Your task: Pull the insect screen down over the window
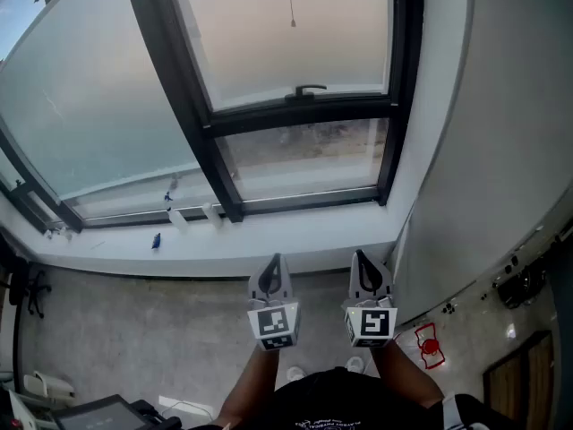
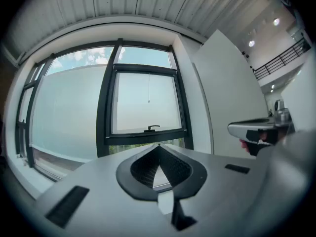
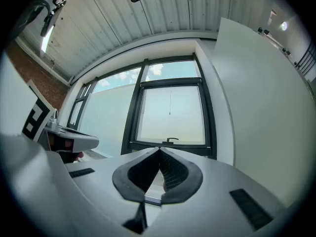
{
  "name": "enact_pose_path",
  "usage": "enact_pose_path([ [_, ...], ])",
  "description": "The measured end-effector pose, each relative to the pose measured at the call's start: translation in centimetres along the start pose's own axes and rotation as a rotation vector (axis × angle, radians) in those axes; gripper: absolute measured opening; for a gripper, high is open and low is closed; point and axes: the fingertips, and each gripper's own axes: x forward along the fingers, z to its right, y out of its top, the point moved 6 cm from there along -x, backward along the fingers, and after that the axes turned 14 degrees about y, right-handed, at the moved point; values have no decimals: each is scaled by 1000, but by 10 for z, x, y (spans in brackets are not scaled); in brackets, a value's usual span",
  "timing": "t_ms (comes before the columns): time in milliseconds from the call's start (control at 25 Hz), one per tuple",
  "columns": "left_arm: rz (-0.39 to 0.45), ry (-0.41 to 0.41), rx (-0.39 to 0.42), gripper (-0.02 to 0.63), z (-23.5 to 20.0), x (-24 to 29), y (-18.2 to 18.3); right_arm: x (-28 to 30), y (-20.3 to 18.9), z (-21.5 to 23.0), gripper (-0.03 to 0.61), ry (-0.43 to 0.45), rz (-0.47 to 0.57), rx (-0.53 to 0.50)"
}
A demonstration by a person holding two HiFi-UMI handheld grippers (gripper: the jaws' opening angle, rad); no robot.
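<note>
The black-framed window (image 1: 300, 106) faces me, its upper part covered by a pale screen (image 1: 286, 34). The screen's bottom bar carries a small black handle (image 1: 311, 90), and a thin pull cord (image 1: 291, 7) hangs above it. Below the bar a strip of clear glass (image 1: 304, 155) shows the outside. My left gripper (image 1: 274, 260) and right gripper (image 1: 362, 256) stand side by side below the sill, both shut and empty, well short of the window. The handle (image 2: 152, 128) lies straight beyond the left gripper (image 2: 158, 145) and likewise the handle (image 3: 171, 139) beyond the right gripper (image 3: 159, 149).
A white sill (image 1: 269, 240) runs under the window, with small blue bits (image 1: 157, 240) on it. A white wall (image 1: 501, 150) juts out on the right. A wide frosted pane (image 1: 89, 88) fills the left. An office chair (image 1: 22, 289) stands at far left, a red object (image 1: 428, 345) on the floor.
</note>
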Motion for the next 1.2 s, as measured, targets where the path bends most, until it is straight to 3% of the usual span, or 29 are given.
enact_pose_path([
  [240, -4, -12, -34, 3, 9, -4, 1, -6, -4, -1, 2, 4, -21, -5],
  [760, -7, -18, 8, 3, 10, -4, -4, -2, -9, -3, 3, 30, -38, -10],
  [920, 1, -13, -47, 3, 10, -5, -1, -2, -8, -4, 3, 29, -32, -22],
  [1200, -6, -42, -44, 3, 1, -3, 0, 3, -3, -15, 3, 7, -48, -9],
])
